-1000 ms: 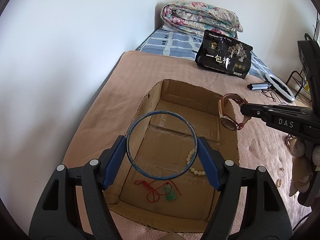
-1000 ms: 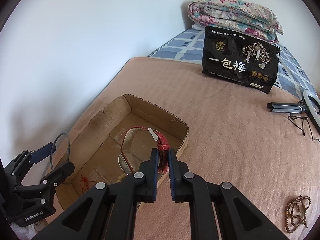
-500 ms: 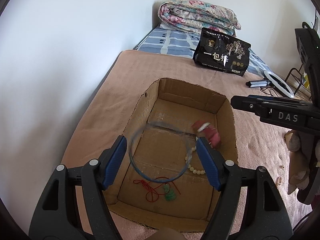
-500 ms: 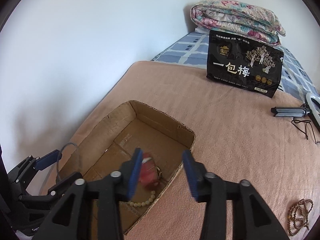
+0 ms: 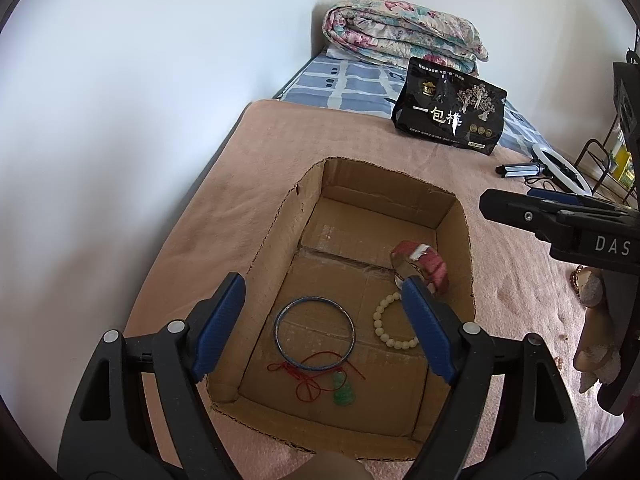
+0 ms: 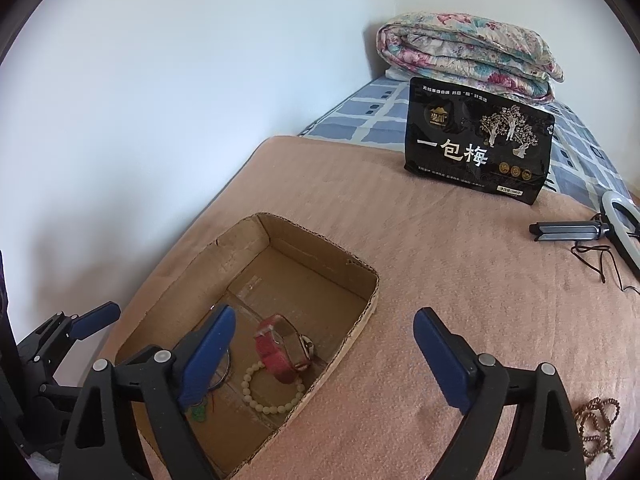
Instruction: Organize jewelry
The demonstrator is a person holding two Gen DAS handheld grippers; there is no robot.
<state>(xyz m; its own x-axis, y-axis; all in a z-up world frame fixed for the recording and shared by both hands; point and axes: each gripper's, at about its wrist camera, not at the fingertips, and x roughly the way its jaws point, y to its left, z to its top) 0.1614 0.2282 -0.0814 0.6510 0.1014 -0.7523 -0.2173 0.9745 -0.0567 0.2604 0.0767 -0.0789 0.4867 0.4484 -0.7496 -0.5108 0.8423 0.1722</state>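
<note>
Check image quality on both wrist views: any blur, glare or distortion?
Left wrist: sharp, no motion blur; strong fisheye bend with dark corners; soft daylight, slight glare on the black pouch; bangle and red watch crisp in the cardboard box. Right wrist: equally sharp, same bend; brown bead strand warped at the lower right edge.

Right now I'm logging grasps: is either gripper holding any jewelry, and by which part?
Nothing is held. Both the left gripper and right gripper are opening, empty; the bangle and watch lie in the box.
</note>
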